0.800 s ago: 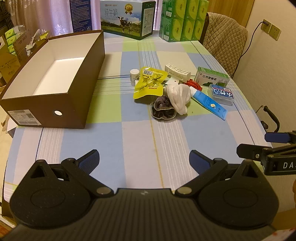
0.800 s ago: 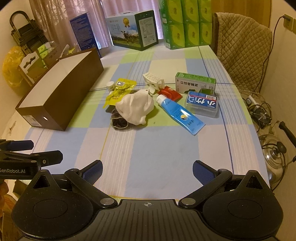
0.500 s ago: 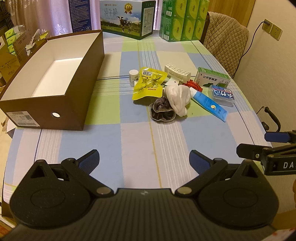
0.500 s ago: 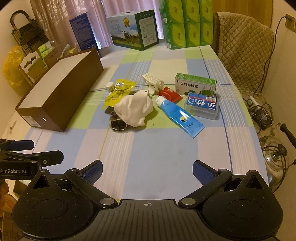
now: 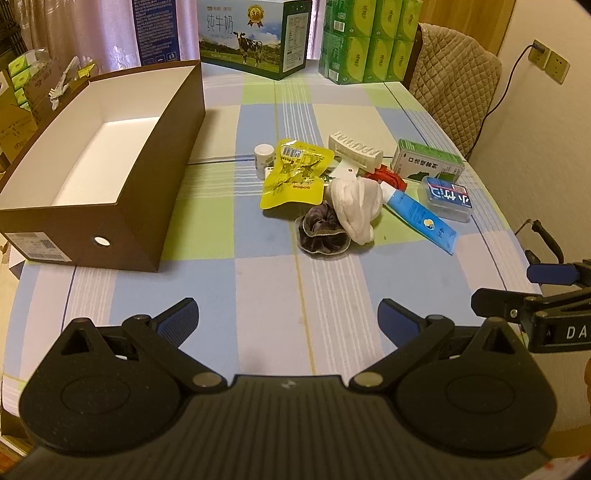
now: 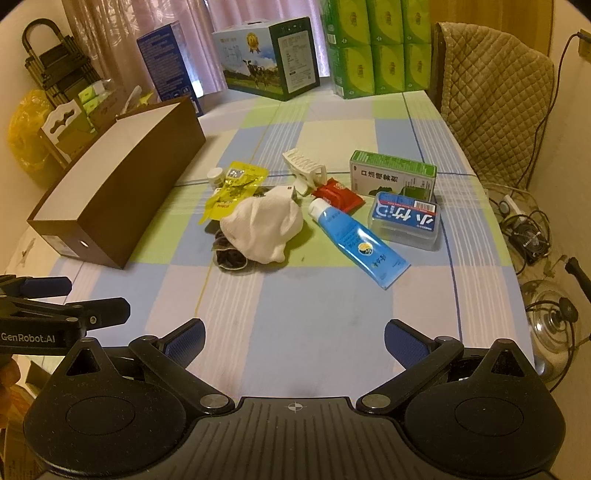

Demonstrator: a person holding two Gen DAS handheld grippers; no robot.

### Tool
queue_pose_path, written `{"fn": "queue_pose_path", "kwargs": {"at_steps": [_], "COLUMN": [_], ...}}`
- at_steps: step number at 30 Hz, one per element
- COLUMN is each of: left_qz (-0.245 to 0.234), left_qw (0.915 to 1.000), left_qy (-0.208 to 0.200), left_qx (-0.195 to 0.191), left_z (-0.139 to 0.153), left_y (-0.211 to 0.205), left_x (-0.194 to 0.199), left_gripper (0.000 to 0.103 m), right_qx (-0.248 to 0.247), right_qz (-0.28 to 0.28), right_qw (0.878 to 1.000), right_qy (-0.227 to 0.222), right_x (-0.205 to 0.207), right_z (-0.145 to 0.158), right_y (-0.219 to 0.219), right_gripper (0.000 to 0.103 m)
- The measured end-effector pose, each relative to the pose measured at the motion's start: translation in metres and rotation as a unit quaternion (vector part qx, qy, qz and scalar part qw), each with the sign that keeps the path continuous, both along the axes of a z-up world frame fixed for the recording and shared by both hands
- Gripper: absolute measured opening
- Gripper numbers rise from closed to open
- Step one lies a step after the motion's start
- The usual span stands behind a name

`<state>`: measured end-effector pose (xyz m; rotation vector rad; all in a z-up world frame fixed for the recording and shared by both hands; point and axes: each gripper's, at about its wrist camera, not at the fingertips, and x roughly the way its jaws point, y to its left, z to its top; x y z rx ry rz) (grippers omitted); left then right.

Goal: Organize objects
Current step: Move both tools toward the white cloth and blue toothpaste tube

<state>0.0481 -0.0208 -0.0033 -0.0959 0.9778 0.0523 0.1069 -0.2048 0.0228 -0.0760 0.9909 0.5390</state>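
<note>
A heap of small items lies mid-table: a yellow snack pouch (image 5: 295, 176), a white cloth (image 5: 356, 203), a dark scrunchie (image 5: 323, 234), a blue tube (image 5: 421, 218), a clear box with a blue label (image 5: 447, 197), a green carton (image 5: 426, 164), a white hair clip (image 5: 354, 151), a red packet (image 6: 338, 194) and a small white bottle (image 5: 264, 155). An open brown box (image 5: 110, 147) with a white inside stands at the left. My left gripper (image 5: 288, 319) and right gripper (image 6: 294, 338) both hover open over the near table, well short of the heap, holding nothing.
A milk carton box (image 5: 255, 37), a blue box (image 5: 157, 31) and stacked green packs (image 5: 364, 40) line the far edge. A quilted chair (image 5: 454, 85) stands at the right. Cables and a glass lid (image 6: 550, 325) lie on the floor off the table's right edge.
Both grippers have eased slightly back from the heap and stay open. Nothing on the table has moved.
</note>
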Motion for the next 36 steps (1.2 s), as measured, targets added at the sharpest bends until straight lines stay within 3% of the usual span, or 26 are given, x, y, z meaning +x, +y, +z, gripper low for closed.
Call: {"fn": "queue_pose_path", "kwargs": {"at_steps": [12, 25, 30, 36], "left_qz": [-0.006, -0.022, -0.031, -0.050], "left_qw": [0.9999, 0.9997, 0.9994, 0.9984], "left_qy": [0.005, -0.008, -0.015, -0.028], "left_qx": [-0.014, -0.003, -0.001, 0.000], "left_z": [-0.006, -0.017, -0.024, -0.033], "left_y": [-0.008, -0.023, -0.031, -0.042], "left_x": [0.027, 0.055, 0.074, 0.097], "left_gripper": [0.102, 0.102, 0.100, 0.094], "right_qx": [0.008, 0.024, 0.021, 0.018], "right_qz": [0.002, 0.007, 0.017, 0.018], "right_qw": [1.000, 1.000, 1.000, 1.000], "right_qy": [0.007, 0.006, 0.002, -0.004], "right_x": [0.024, 0.054, 0.067, 0.085], "right_z": [-0.003, -0.013, -0.020, -0.031], "right_y": [-0.005, -0.020, -0.025, -0.033], "right_gripper": [0.101, 0.101, 0.086, 0.077]}}
